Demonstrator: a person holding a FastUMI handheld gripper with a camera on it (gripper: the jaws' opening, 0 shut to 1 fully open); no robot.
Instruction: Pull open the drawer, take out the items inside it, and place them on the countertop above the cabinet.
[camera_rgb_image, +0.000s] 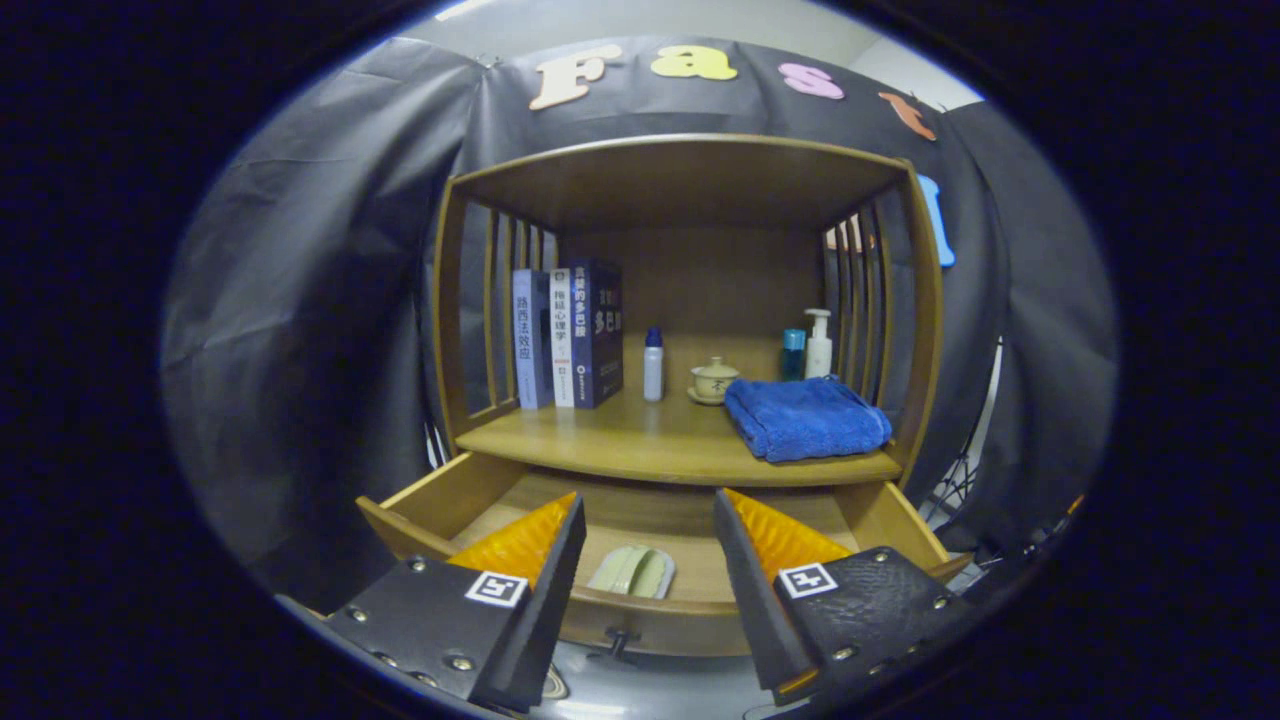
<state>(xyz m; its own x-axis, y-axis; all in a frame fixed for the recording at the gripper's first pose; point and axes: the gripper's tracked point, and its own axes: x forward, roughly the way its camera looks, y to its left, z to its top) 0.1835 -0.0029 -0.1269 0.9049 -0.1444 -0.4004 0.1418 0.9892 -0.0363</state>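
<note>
**Drawer open, one pale item still inside**

From the gripper view, the tongs (645, 545) stand wide apart with nothing held between them, poised over the front of the open drawer (410, 500). The drawer is pulled out from under the cabinet's bench (640, 445), and its small dark pull knob (618, 640) shows below the front wall.

Count of what lies in the drawer: one item, a pale green object (632, 572) resting on the drawer floor just behind the front wall, in the gap between the two fingers. It looks flat and ribbed; its long axis seems to run from the drawer front toward the back, tilted slightly to one side, though its near end is hidden by the front wall, so I cannot tell which way it points.

On the bench above: three books (565, 335) standing upright at the left against the slatted side, one small white bottle with a blue cap (653, 365), one lidded tea cup on a saucer (714, 380), one teal bottle (792, 355), one white pump bottle (819, 343), and one folded blue towel (805, 417) at the right front. The towel takes up the right side of the bench; the middle front is bare wood.
</note>
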